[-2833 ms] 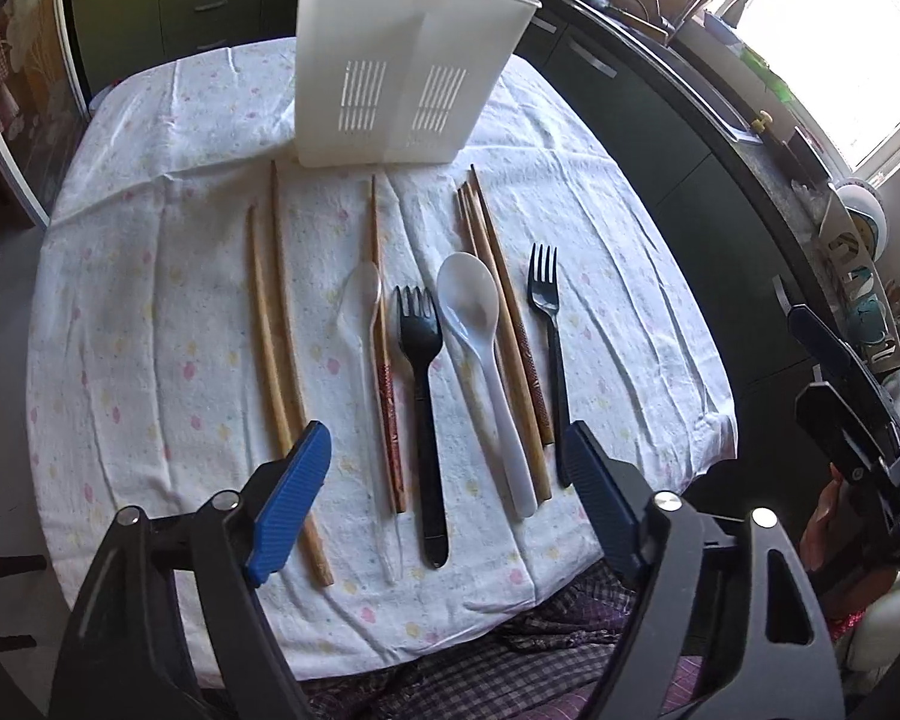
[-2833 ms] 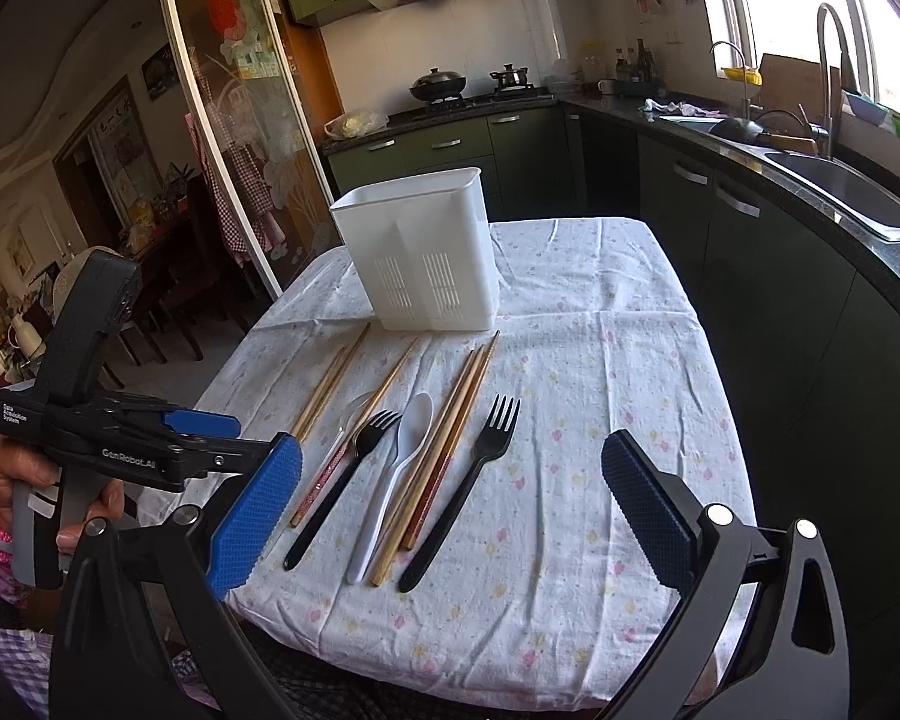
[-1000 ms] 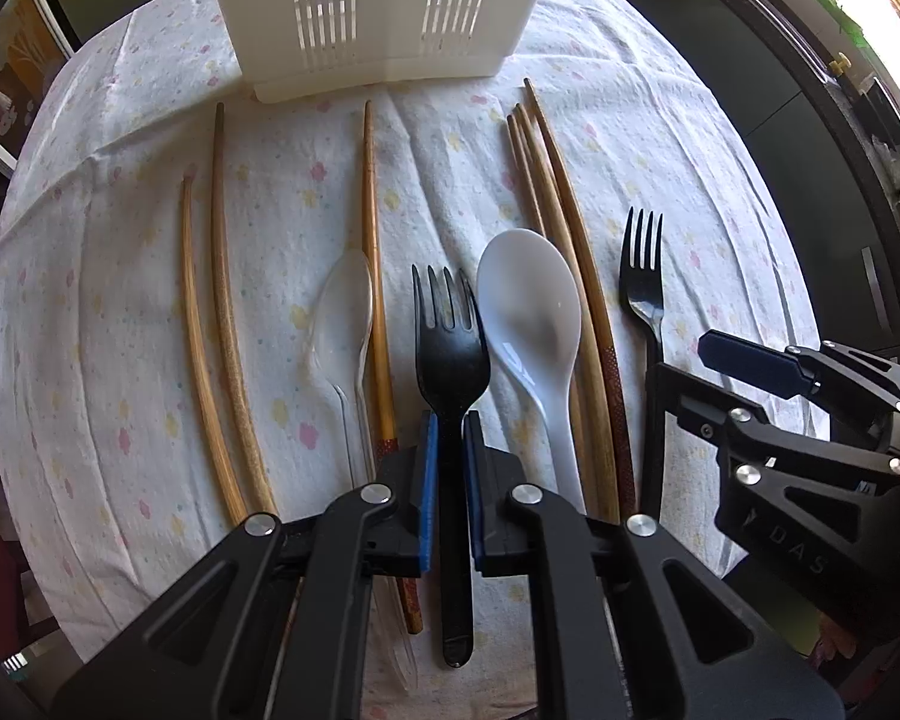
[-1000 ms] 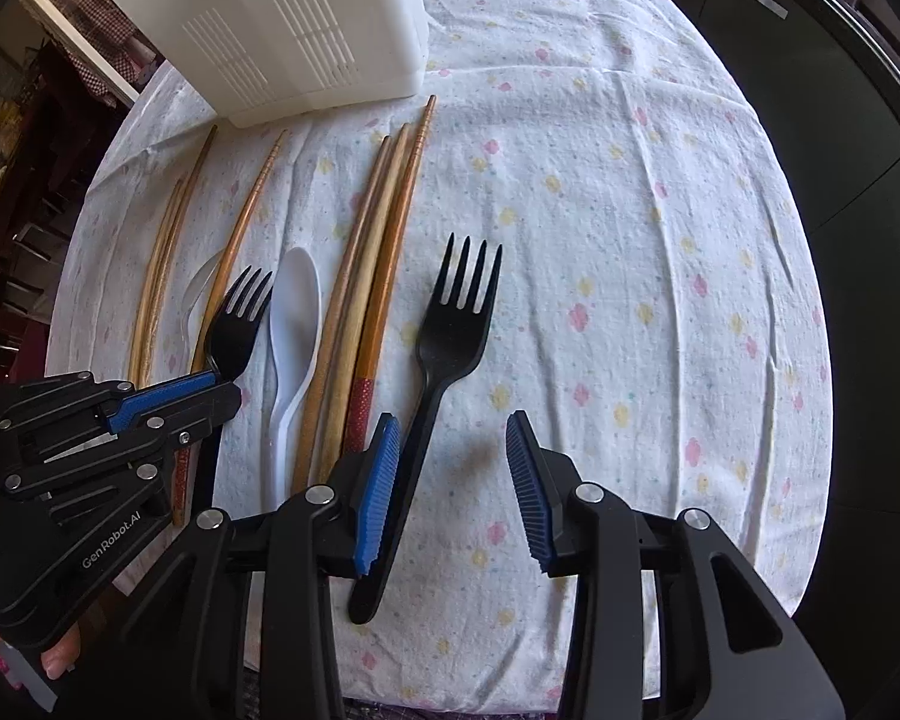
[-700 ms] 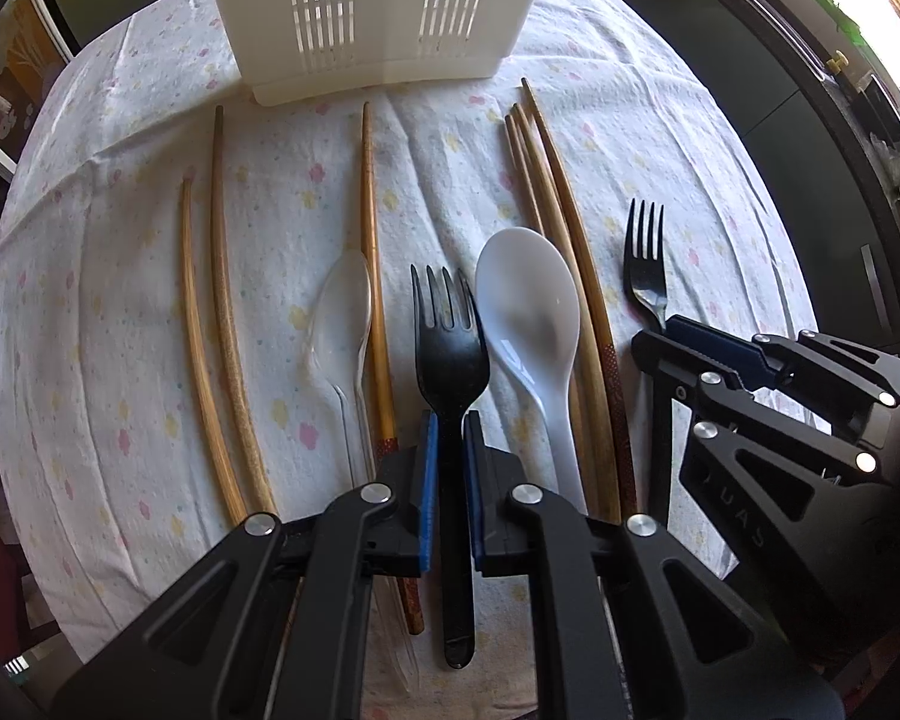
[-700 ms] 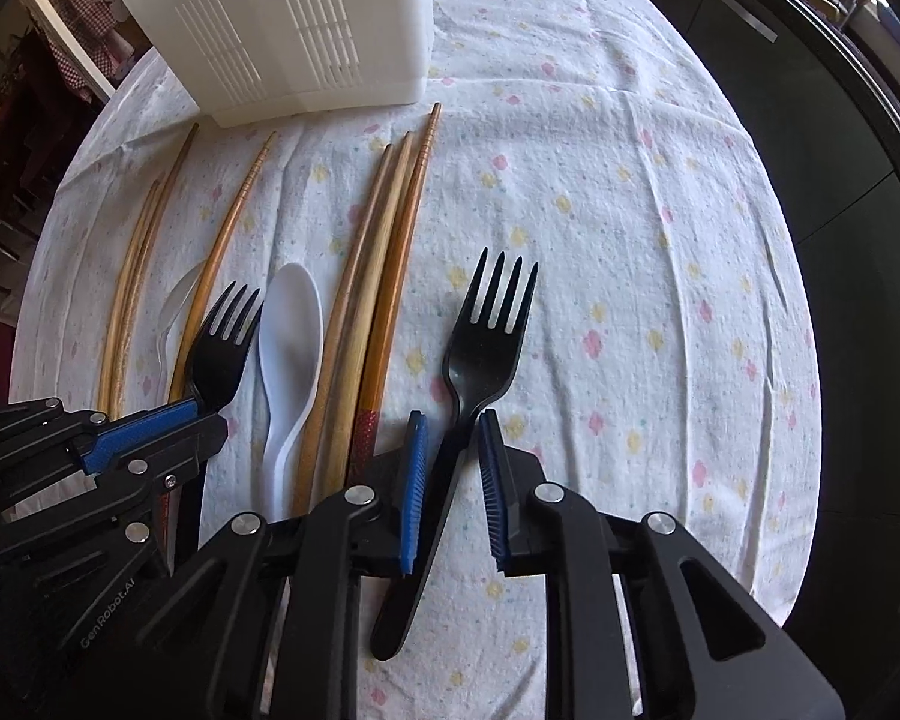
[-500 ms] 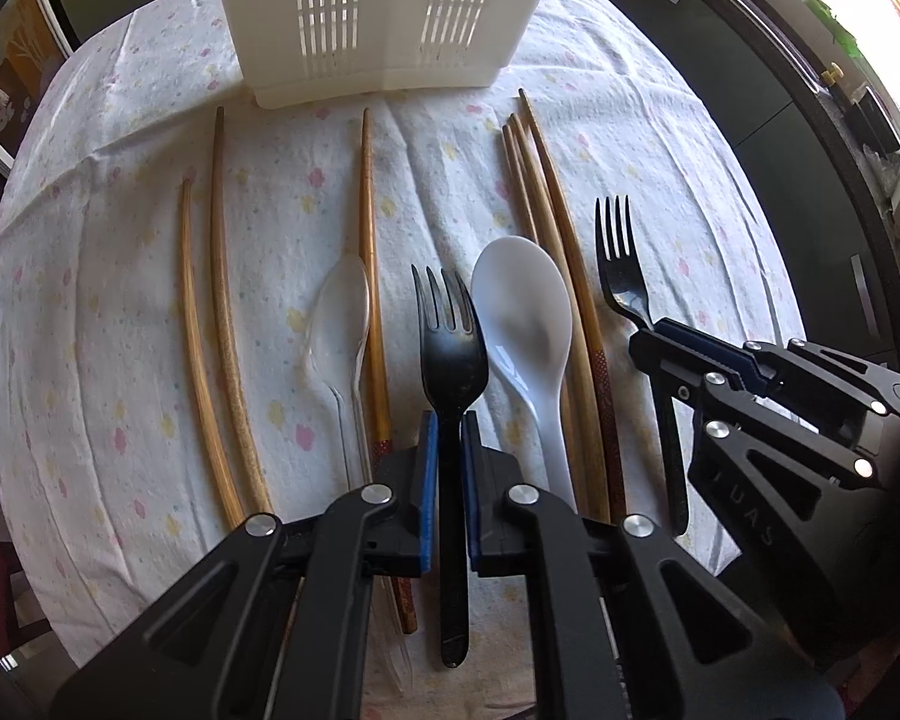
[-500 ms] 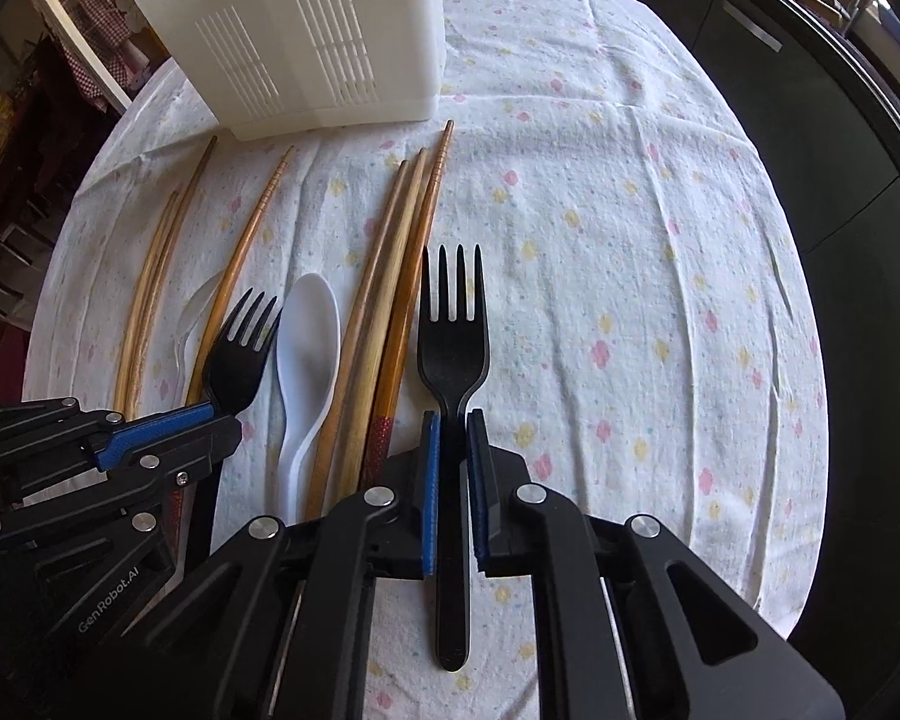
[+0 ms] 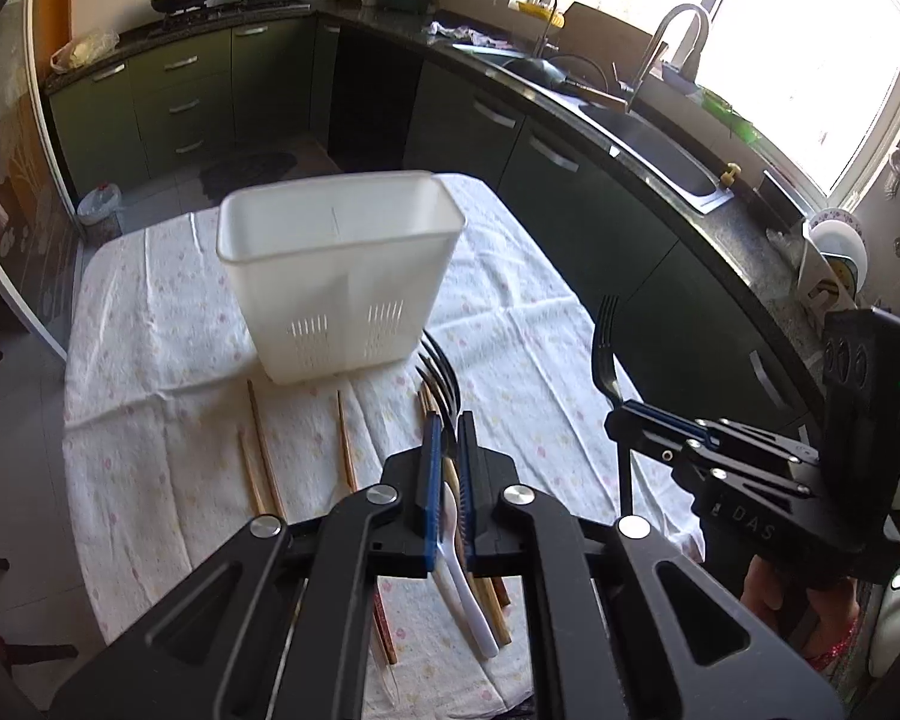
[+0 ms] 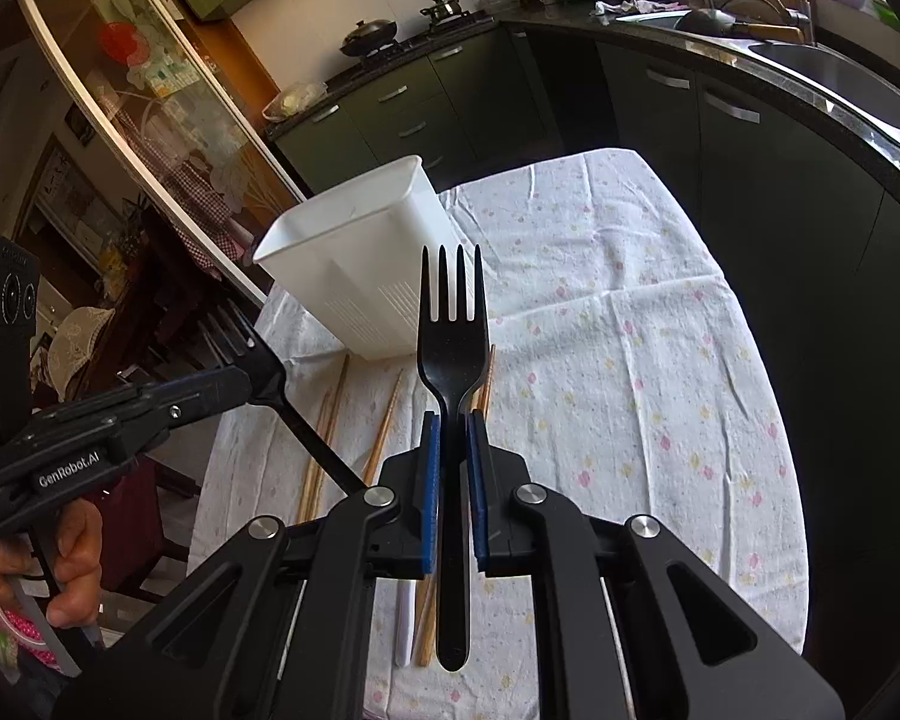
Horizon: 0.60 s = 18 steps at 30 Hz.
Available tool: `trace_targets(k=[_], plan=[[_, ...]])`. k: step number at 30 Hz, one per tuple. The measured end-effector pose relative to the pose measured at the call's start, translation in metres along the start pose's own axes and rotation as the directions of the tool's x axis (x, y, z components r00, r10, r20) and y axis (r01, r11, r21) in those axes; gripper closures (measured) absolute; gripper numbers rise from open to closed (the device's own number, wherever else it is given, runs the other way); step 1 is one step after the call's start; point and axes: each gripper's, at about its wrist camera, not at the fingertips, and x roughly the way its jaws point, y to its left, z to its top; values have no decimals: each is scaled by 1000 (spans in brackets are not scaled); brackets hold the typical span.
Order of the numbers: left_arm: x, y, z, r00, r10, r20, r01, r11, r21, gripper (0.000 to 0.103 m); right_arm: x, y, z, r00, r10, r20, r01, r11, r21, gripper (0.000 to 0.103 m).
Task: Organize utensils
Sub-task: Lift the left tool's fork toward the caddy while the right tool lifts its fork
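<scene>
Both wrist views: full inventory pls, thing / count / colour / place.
forks: 2, black, one in the right claw, one in the left claw, both off the table
utensil caddy: 1, white, far end of table
chopsticks: several, wooden, on the cloth
spoon: 1, white, on the cloth under the left claw
tablecloth: 1, white, dotted
left claw: shut on a fork
right claw: shut on a fork

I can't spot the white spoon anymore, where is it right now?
In the left wrist view the white spoon lies on the tablecloth under the left gripper, beside the chopsticks.
</scene>
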Motion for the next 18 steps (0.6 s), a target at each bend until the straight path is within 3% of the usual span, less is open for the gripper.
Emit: trace_targets(k=[8, 13, 18], plan=[[-27, -3, 60, 996, 35, 87, -38, 999, 27, 98, -22, -1, 17, 998, 55, 45, -54, 998, -14, 93], [32, -8, 44, 994, 53, -94, -46, 996, 75, 98, -26, -1, 19, 997, 55, 49, -54, 998, -21, 93], [118, -11, 12, 951, 72, -301, -25, 988, 155, 98, -25, -6, 19, 998, 55, 38, -54, 998, -15, 93]])
